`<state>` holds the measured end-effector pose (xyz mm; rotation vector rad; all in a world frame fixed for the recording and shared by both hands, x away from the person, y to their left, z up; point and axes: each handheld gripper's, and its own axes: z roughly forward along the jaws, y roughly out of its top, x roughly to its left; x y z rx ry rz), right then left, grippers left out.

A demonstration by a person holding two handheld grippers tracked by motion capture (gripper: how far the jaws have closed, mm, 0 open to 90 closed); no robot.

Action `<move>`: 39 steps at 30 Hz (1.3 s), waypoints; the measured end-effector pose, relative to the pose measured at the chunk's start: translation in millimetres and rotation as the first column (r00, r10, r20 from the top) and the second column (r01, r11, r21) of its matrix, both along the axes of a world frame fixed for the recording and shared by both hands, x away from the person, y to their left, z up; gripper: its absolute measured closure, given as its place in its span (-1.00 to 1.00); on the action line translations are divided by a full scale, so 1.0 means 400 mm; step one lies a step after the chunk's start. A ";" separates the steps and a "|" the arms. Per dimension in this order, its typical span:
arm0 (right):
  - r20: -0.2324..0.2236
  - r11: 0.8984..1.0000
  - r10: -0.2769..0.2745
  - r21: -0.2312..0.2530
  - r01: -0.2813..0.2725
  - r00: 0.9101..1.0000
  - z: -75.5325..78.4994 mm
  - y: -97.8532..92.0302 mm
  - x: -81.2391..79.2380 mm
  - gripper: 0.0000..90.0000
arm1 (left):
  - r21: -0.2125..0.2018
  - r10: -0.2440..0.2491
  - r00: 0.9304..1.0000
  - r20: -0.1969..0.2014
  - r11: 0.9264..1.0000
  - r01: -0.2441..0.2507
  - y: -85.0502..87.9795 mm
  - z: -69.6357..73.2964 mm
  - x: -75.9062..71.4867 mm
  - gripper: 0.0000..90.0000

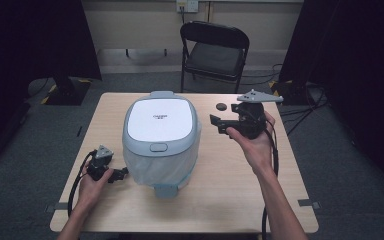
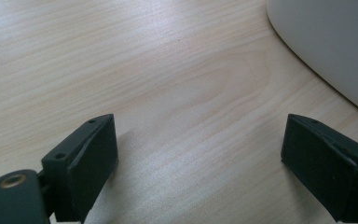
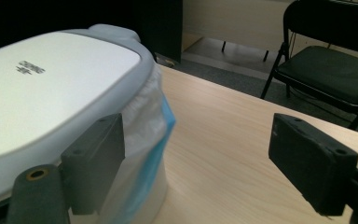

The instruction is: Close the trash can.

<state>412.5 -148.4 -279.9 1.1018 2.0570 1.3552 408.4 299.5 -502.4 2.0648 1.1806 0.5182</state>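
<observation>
Left gripper (image 1: 121, 173): low over the desk (image 1: 230, 175) near its front left corner, jaws wide apart, nothing between them.
Bin (image 1: 161, 140): mid-desk, lid shut, white liner showing under the rim.
Right gripper (image 1: 219, 123): raised near the far right corner, jaws wide, nothing held.

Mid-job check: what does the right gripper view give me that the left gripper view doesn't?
Right gripper view alone: the bin's white lid, the bag puffing out under its rim, the black folding chair, and the open right tongs.

Left gripper view alone: the open left tongs low over bare wood.

Both: the table and the bin's side.
</observation>
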 end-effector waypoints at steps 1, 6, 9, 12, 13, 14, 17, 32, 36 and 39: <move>-0.005 1.000 -0.005 0.002 0.005 1.000 -0.005 -0.009 -0.001 -0.61 | 0.001 0.000 1.000 0.000 1.000 0.000 0.000 0.000 0.000 -0.77; -0.023 0.999 -0.045 -0.015 0.045 0.999 -0.041 -0.055 -0.004 -0.62 | 0.000 0.000 1.000 0.001 1.000 0.000 0.000 0.000 0.000 -0.77; -0.042 0.998 -0.069 -0.015 0.068 0.997 -0.067 -0.085 -0.006 -0.62 | 0.001 0.000 1.000 0.000 1.000 0.000 0.000 0.000 0.000 -0.77; -0.066 0.996 -0.090 -0.014 0.090 0.994 -0.096 -0.111 -0.009 -0.62 | 0.001 0.000 1.000 0.000 1.000 0.000 0.000 0.000 0.000 -0.77; -0.081 0.994 -0.107 -0.020 0.105 0.991 -0.115 -0.126 -0.013 -0.62 | 0.000 0.000 1.000 0.000 1.000 0.000 0.000 0.000 0.000 -0.77; -0.081 0.994 -0.107 -0.020 0.105 0.991 -0.115 -0.126 -0.013 -0.62 | 0.000 0.000 1.000 0.000 1.000 0.000 0.000 0.000 0.000 -0.77; -0.104 0.992 -0.128 -0.016 0.127 0.986 -0.148 -0.148 -0.017 -0.62 | 0.000 0.000 1.000 0.001 1.000 0.000 0.000 0.000 0.000 -0.77; -0.184 0.978 -0.208 -0.055 0.201 0.961 -0.300 -0.257 -0.050 -0.65 | -0.006 -0.009 1.000 -0.002 1.000 0.009 0.004 0.000 0.001 -0.77; -0.210 0.976 -0.216 -0.072 0.205 0.954 -0.348 -0.265 -0.056 -0.63 | -0.007 -0.009 1.000 -0.003 1.000 0.009 0.005 0.000 0.001 -0.77; -0.243 0.977 -0.213 -0.077 0.200 0.946 -0.391 -0.265 -0.062 -0.60 | -0.007 -0.009 1.000 -0.003 1.000 0.009 0.005 0.000 0.001 -0.77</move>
